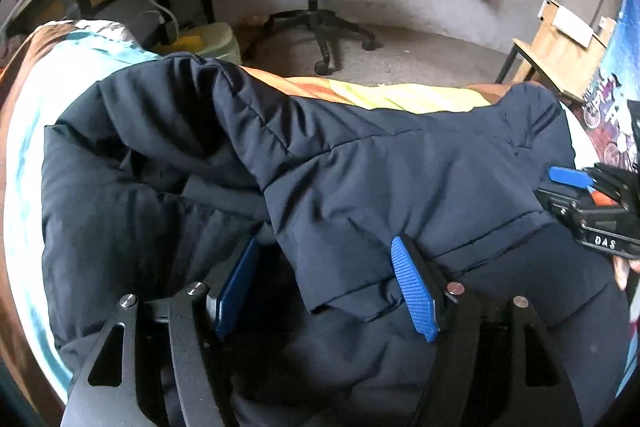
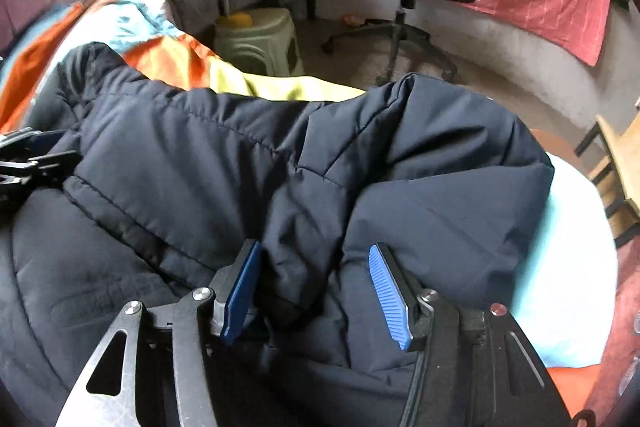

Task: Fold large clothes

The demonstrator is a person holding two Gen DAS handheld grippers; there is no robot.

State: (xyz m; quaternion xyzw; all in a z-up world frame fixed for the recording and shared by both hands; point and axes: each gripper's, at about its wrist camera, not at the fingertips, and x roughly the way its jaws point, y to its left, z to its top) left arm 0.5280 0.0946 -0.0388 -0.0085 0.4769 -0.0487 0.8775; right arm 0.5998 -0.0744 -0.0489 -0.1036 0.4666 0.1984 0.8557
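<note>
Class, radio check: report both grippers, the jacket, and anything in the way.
Left gripper open, jacket fabric between its pads. Right gripper open, a jacket fold in its gap. Jacket bunched on the bed, partly folded. Nothing in the way.

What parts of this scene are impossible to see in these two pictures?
- Jacket underside and near end: both views, hidden by its own folds and the tongs' frames.
- Right tongs: left view, cut off by the edge.
- Bed: mostly covered by the jacket.

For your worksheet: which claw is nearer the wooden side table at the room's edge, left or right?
Right. The right claw works the jacket end beside the side table; the left claw is at the other end.
</note>
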